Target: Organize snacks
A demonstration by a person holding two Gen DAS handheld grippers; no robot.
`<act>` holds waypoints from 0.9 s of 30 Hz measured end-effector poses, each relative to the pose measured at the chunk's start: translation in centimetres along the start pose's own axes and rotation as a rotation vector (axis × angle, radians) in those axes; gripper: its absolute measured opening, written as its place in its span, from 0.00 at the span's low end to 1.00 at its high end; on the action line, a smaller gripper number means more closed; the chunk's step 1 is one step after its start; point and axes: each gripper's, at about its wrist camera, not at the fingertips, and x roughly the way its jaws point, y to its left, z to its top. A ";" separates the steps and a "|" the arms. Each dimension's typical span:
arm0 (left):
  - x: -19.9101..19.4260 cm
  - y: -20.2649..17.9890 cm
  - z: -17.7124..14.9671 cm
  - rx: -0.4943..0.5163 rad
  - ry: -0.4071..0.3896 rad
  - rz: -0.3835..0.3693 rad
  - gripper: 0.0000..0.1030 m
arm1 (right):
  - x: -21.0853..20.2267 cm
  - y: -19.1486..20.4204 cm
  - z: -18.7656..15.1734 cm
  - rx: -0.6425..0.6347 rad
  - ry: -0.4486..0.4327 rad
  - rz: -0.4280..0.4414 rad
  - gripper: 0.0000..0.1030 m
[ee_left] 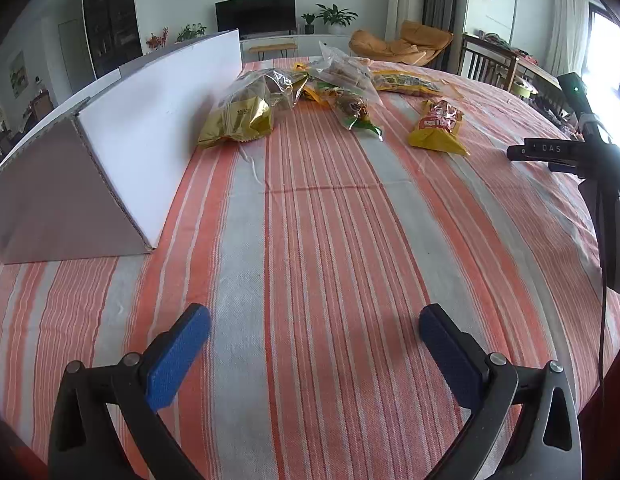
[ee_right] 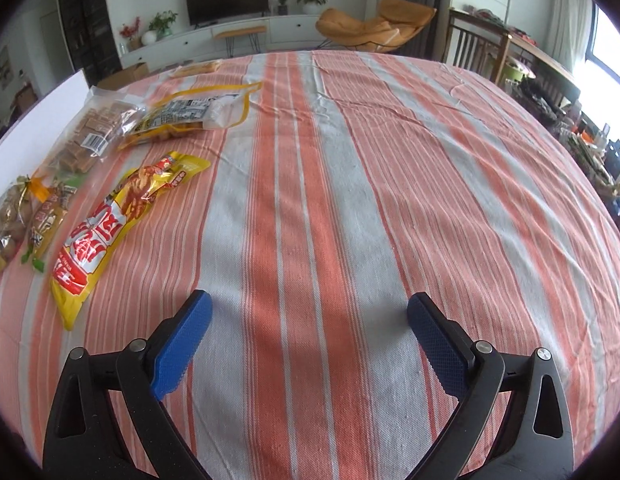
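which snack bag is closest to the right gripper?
The yellow bag with red lettering. It lies apart from the pile, just left of the open right gripper; the clear and gold bags sit farther left and back.

Left wrist view: sitting low over the striped tablecloth (ee_left: 310,216), looking forward and downward between its own blue pads (ee_left: 178,356), facing the television (ee_left: 256,12) wall; the white cardboard box (ee_left: 150,120) is lying near on the left.

Right wrist view: sitting equally low, pointing the same way, pads (ee_right: 182,344) framing bare cloth.

Shared: both are taking in the yellow-and-red snack packet (ee_left: 437,124) (ee_right: 110,232), the clear bags of snacks (ee_left: 341,76) (ee_right: 98,132), the orange lounge chair (ee_left: 405,42) (ee_right: 373,26).
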 end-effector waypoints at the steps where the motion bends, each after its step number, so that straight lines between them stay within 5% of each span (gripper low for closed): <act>1: 0.0 0.0 0.0 0.000 -0.004 0.000 1.00 | 0.1 0.0 0.0 0.000 0.000 0.000 0.97; 27: 0.0 -0.2 0.1 -0.003 -0.012 0.003 1.00 | 0.0 0.0 0.0 0.000 0.000 0.000 0.97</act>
